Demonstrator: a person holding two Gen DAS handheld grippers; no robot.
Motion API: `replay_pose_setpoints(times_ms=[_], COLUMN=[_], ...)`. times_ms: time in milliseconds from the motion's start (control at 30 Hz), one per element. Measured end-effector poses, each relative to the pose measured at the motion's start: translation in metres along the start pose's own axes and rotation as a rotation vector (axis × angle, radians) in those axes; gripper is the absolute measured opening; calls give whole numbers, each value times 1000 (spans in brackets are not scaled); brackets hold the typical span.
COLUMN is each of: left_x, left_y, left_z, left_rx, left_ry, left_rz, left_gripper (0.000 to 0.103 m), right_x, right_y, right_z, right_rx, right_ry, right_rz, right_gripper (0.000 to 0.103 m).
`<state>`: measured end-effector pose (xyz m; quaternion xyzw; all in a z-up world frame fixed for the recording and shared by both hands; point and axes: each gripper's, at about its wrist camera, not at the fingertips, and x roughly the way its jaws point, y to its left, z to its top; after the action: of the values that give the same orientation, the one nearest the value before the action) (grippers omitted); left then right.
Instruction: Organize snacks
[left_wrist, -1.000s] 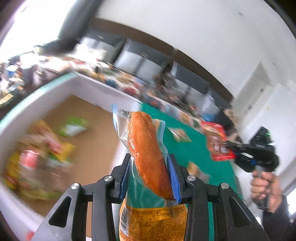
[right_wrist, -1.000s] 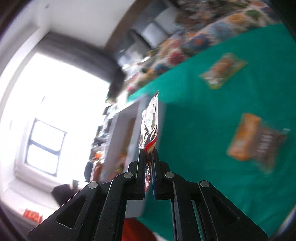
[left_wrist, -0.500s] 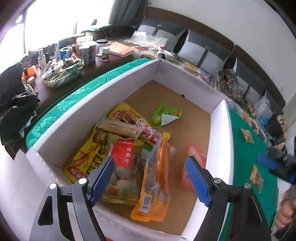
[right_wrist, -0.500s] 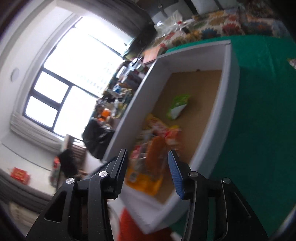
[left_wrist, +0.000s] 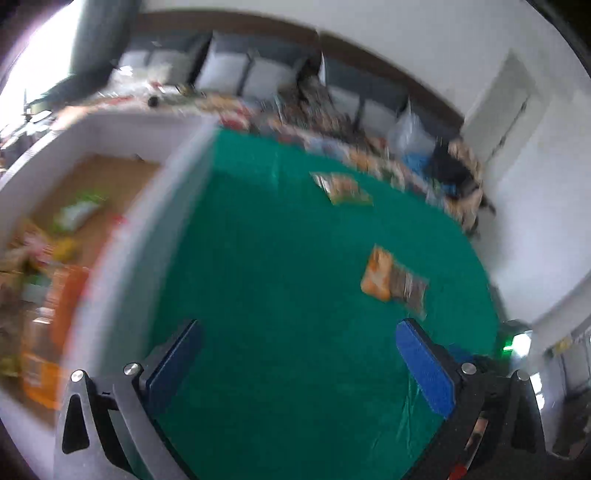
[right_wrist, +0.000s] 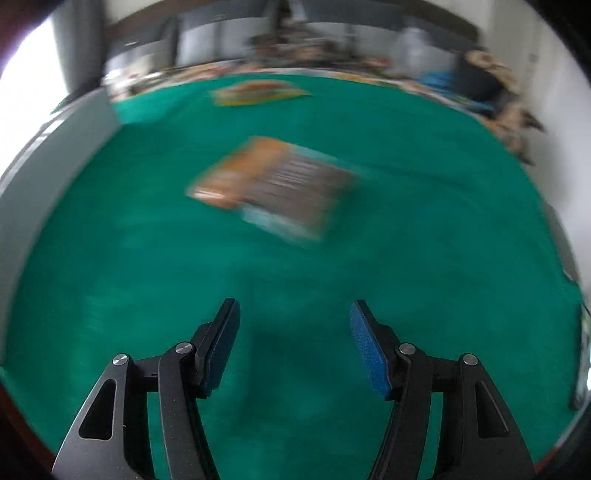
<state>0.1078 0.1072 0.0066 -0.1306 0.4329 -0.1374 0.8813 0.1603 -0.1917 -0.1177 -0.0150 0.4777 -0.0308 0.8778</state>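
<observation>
Both grippers are empty right now, jaws spread wide on the left gripper (left_wrist: 297, 345) and the right gripper (right_wrist: 293, 334) alike, nothing between the pads. From my right wrist feed the orange snack packet (right_wrist: 273, 186) lies flat on the green tablecloth (right_wrist: 147, 258) at about 12 o'clock, a fair way ahead of the fingertips (badly motion-blurred, so I can't read the print). A second snack packet (right_wrist: 258, 92) sits further out, near the far edge at roughly 11 o'clock. On the left feed the same orange packet (left_wrist: 393, 282) shows at about 2 o'clock, and the white box (left_wrist: 147, 221) with snacks already inside runs down the 9 o'clock side. My guess on handling: it's a thin sealed pouch, light, floppy and a bit slick, so it'll sag if I grab a corner. I'd pinch across a short edge or the seam with the right gripper, pads flat on both faces, and not squeeze hard in case the contents are crumbly. Lying flat on cloth, getting a finger under the edge is the fiddly bit.
</observation>
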Motion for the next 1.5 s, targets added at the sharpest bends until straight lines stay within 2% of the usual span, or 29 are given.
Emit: replay_pose_setpoints(times_ms=[133, 233, 367, 400, 567, 600, 700, 800, 967, 1033, 1133, 1200, 1300, 1367, 1433, 1500], left_x=[75, 117, 144, 142, 146, 146, 148, 147, 148, 148, 148, 147, 148, 147, 147, 148], left_y=[-22, -27, -17, -16, -14, -14, -15, -15, -16, -16, -16, -16, -16, -16, -16, -16], left_z=[-8, -5, -5, -5, -7, -6, -5, -5, -5, -5, -5, -5, -5, -5, -5, -5], left_rx=[55, 134, 210, 217, 223, 223, 223, 223, 222, 223, 223, 223, 223, 223, 223, 222], left_ry=[82, 98, 110, 79, 67, 67, 68, 68, 67, 67, 67, 68, 68, 68, 68, 68], left_rz=[74, 171, 261, 251, 252, 252, 251, 252, 251, 251, 251, 251, 252, 251, 251, 251], left_gripper=[102, 102, 103, 103, 103, 103, 103, 103, 103, 103, 103, 103, 103, 103, 103, 103], right_x=[0, -4, -4, -3, 11, 16, 29, 45, 69, 62, 27, 5, 9, 24, 29, 37], right_y=[-41, -38, -13, -6, 23, 26, 33, 35, 19, 14, -1, -24, -67, -93, -102, -104], right_z=[-9, -15, -18, -22, -10, -4, 9, 33, 75, 74, 48, 24, 10, 11, 20, 31], right_rx=[34, 7, -21, -37, -95, -87, -84, -52, 27, 35, 60, 107, 230, 309, 296, 274], right_ry=[-15, -33, -28, -25, -20, -13, -22, -21, 35, 54, -18, -84, -62, -8, -32, -40], right_rz=[14, 28, 67, 78, 97, 114, 105, 86, 25, 48, 89, 37, -96, -134, -190, -190], right_gripper=[65, 66, 70, 70, 70, 75, 81, 81, 81, 81, 81, 81, 81, 82, 81, 82])
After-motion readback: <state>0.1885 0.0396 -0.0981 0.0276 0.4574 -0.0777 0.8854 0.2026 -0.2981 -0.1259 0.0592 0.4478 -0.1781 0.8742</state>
